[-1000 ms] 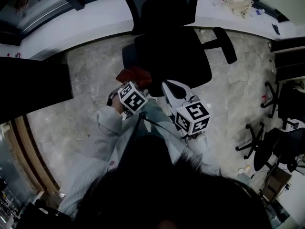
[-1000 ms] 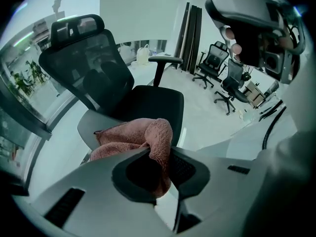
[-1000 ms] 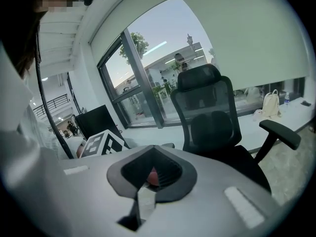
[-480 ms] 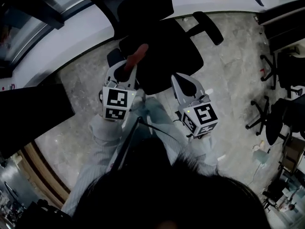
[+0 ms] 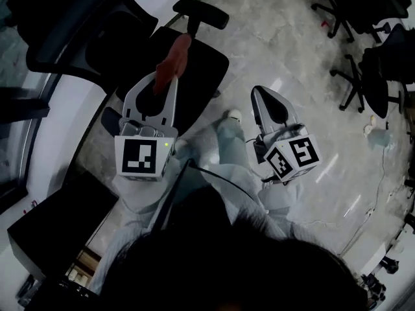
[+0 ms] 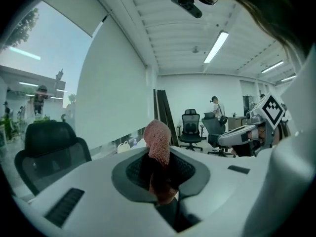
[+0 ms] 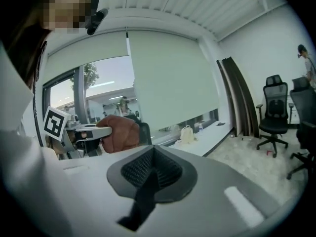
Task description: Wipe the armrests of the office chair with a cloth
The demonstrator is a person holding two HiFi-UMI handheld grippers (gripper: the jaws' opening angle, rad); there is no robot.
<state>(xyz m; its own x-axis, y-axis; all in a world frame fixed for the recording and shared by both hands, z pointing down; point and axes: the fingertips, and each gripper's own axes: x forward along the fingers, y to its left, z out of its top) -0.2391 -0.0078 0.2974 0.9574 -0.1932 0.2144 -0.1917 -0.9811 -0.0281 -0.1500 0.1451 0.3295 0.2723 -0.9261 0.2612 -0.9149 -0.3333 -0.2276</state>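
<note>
1. Jaws of the right gripper are pressed together; nothing is held.
2. The red cloth is pinched in the closed left gripper, above the office chair seat.
3. The armrest beyond is untouched; wiping is judged yet to be done.

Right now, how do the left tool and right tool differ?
The left tool is shut on a reddish cloth that sticks out past its tips. The right tool is shut with nothing between its jaws. In the head view, the left tool shows against the black chair seat, and the right tool against the floor. Both are white and shut.
</note>
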